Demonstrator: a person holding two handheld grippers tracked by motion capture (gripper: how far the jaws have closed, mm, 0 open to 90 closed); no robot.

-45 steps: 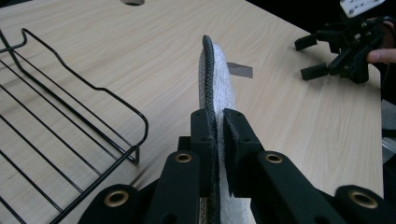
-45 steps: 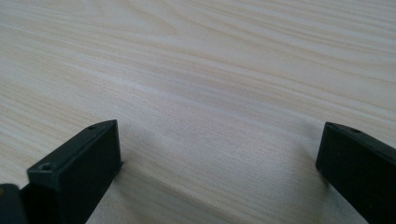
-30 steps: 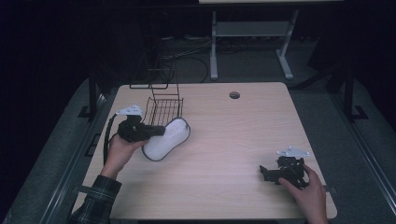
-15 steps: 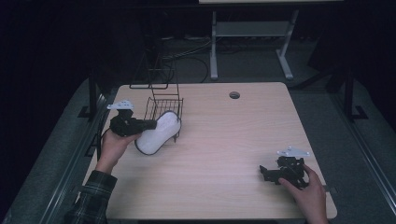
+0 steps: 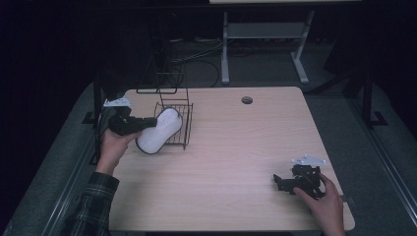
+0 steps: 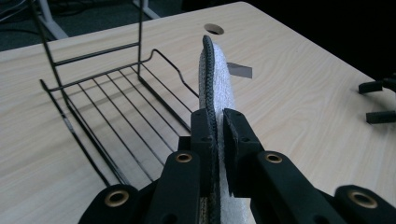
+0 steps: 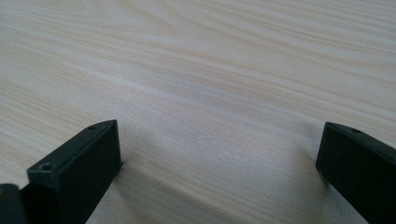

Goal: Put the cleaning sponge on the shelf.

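A white peanut-shaped pad with a dark rim [image 5: 161,132] is held on edge at the left of the table, and my left gripper [image 5: 147,124] is shut on its near end. In the left gripper view the pad [image 6: 217,79] stands upright between the jaws of the left gripper [image 6: 216,128], just right of a black wire rack [image 6: 107,93]. From above, the pad overlaps the front left part of the rack [image 5: 189,123]. My right gripper [image 5: 278,183] rests low at the table's front right, open, with bare wood between its fingers [image 7: 79,163].
A tall wire frame [image 5: 164,73] rises behind the rack at the table's back left edge. A round cable hole [image 5: 247,100] lies at the back centre. The right gripper's jaws [image 6: 378,100] show at the far right of the left gripper view. A white stand [image 5: 260,34] is on the floor beyond the table.
My left gripper has carried the pad leftward and back, from the open table in front of the rack to the rack's front left side. The right gripper has stayed still.
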